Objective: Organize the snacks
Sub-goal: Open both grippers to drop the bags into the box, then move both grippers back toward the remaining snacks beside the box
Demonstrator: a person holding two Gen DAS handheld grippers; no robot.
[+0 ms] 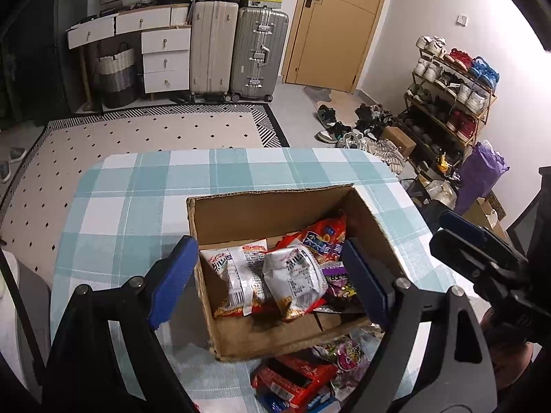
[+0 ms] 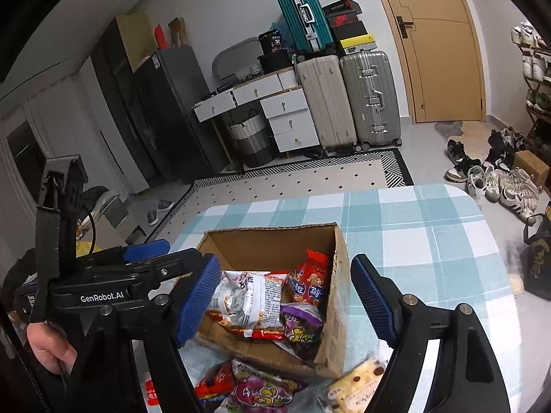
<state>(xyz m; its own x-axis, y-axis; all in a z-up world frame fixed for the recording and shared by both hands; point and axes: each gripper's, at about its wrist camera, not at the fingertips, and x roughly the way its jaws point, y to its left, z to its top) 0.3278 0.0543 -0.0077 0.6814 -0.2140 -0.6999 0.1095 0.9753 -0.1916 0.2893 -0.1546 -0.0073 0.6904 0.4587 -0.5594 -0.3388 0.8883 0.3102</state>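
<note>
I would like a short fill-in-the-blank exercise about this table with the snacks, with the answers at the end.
1. The snack packets are being collected in an open ____ box.
2. The tablecloth has a pattern of white and light ____ checks.
3. The jaws of the left gripper are ____ and hold nothing.
4. The purple packet inside the box lies ____ the red packet.

Answers: cardboard; blue; open; in front of

Dim, even indoor light with soft shadows; both fisheye views bend strongly at dark vignetted corners; focus stays mostly sharp, slightly grainy.
</note>
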